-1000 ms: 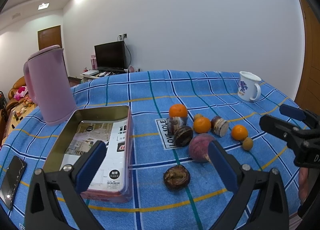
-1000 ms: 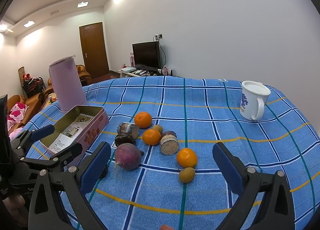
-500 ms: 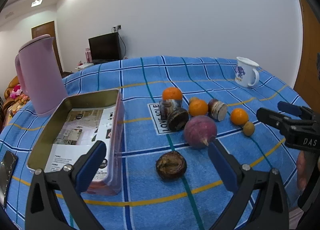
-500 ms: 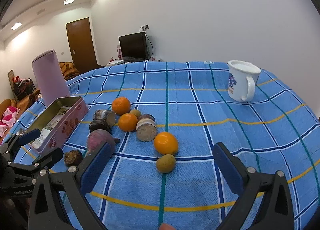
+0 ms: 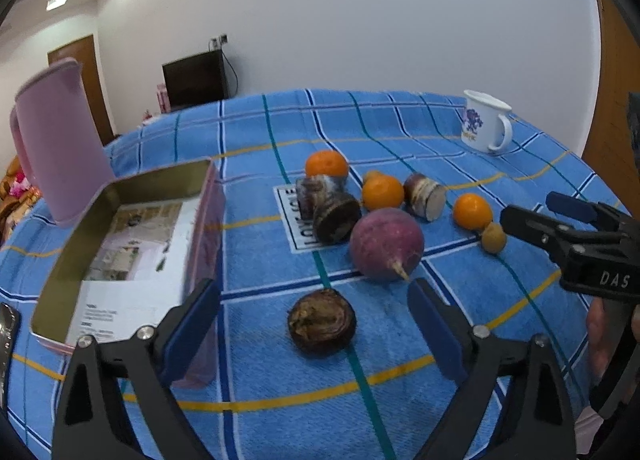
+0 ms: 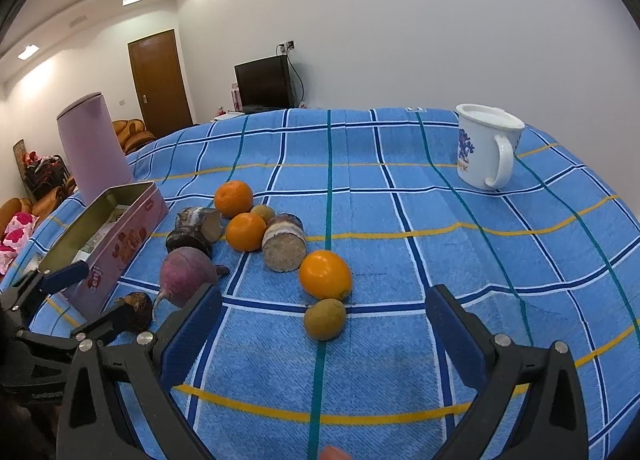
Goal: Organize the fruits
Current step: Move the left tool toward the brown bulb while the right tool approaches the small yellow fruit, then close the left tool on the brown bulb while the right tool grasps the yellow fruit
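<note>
Left wrist view: the left claw (image 5: 314, 318) is spread wide, straddling the dark shrivelled fruit (image 5: 322, 322) beside the tin (image 5: 120, 196). The right claw (image 6: 324, 334), also released, frames the small brownish fruit (image 6: 324, 318). Round fruit may roll away if nudged off-centre.

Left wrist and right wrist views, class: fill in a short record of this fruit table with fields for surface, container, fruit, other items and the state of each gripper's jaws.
surface: blue checked cloth
container: open pink tin, paper inside, no fruit in it
oranges: three, nearest the camera
purple round root: beside the dark wrinkled fruit, apart from it
small brownish fruit: just in front of the near orange
other items: white mug, pink jug
left gripper: jaws open, astride the dark fruit
right gripper: jaws open, holding nothing
</note>
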`<state>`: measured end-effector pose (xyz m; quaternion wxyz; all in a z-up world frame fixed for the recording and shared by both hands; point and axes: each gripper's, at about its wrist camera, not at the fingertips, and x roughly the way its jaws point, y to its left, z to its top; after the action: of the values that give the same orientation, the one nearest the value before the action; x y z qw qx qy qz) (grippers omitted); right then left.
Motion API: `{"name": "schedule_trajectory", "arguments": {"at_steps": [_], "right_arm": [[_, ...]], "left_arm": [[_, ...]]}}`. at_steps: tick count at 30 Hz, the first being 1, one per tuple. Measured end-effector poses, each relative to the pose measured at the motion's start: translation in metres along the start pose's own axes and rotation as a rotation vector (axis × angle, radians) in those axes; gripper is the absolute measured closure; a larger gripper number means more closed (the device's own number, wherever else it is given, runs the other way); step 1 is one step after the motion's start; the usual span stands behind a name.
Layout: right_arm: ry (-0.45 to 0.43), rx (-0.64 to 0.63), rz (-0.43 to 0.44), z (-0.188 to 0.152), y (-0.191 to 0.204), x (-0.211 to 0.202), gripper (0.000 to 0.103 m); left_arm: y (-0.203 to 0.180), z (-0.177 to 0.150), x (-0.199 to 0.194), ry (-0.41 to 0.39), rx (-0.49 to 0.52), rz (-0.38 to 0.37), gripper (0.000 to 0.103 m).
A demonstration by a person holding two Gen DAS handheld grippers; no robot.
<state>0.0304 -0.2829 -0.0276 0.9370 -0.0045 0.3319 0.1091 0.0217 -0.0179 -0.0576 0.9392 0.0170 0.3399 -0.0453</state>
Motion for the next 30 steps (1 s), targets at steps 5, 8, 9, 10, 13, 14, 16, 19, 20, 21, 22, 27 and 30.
{"name": "schedule_trajectory", "arguments": {"at_steps": [5, 8, 9, 10, 13, 14, 16, 19, 20, 21, 22, 27, 30], "right_arm": [[0.002, -0.003, 0.003, -0.001, 0.001, 0.003, 0.001], [0.003, 0.003, 0.005, -0.002, 0.000, 0.005, 0.001], [0.003, 0.004, 0.006, -0.002, 0.000, 0.006, 0.001], [0.004, 0.007, 0.007, -0.002, -0.001, 0.006, 0.001], [0.002, 0.017, 0.009, -0.003, -0.002, 0.005, 0.001], [-0.001, 0.024, 0.010, -0.003, -0.003, 0.005, 0.001], [0.001, 0.031, 0.013, -0.003, -0.005, 0.005, 0.001], [0.000, 0.034, 0.014, -0.003, -0.005, 0.005, 0.001], [0.000, 0.033, 0.013, -0.003, -0.005, 0.005, 0.001], [0.000, 0.031, 0.014, -0.003, -0.004, 0.005, 0.001], [0.000, 0.029, 0.016, -0.003, -0.005, 0.005, 0.001], [0.029, 0.034, 0.006, -0.005, -0.009, 0.009, 0.003], [0.067, 0.041, 0.017, -0.007, -0.012, 0.016, 0.022]], "left_arm": [[-0.001, -0.002, 0.009, 0.039, 0.000, -0.025, 0.022], [-0.004, -0.002, 0.014, 0.068, 0.012, -0.021, 0.027], [-0.004, -0.002, 0.015, 0.072, 0.018, -0.025, 0.029], [-0.006, -0.002, 0.017, 0.081, 0.028, -0.010, 0.033], [-0.013, -0.004, 0.016, 0.079, 0.066, -0.002, 0.049], [-0.016, -0.005, 0.016, 0.082, 0.077, -0.014, 0.048], [-0.016, -0.005, 0.019, 0.094, 0.076, -0.017, 0.048], [-0.006, -0.002, 0.022, 0.110, 0.030, -0.037, 0.048], [-0.003, -0.002, 0.023, 0.116, 0.019, -0.033, 0.049], [0.001, -0.003, 0.027, 0.136, 0.000, -0.041, 0.050], [0.004, -0.004, 0.029, 0.152, -0.014, -0.047, 0.060], [0.005, -0.006, 0.029, 0.152, -0.024, -0.058, 0.061], [0.007, -0.006, 0.026, 0.136, -0.034, -0.066, 0.062]]}}
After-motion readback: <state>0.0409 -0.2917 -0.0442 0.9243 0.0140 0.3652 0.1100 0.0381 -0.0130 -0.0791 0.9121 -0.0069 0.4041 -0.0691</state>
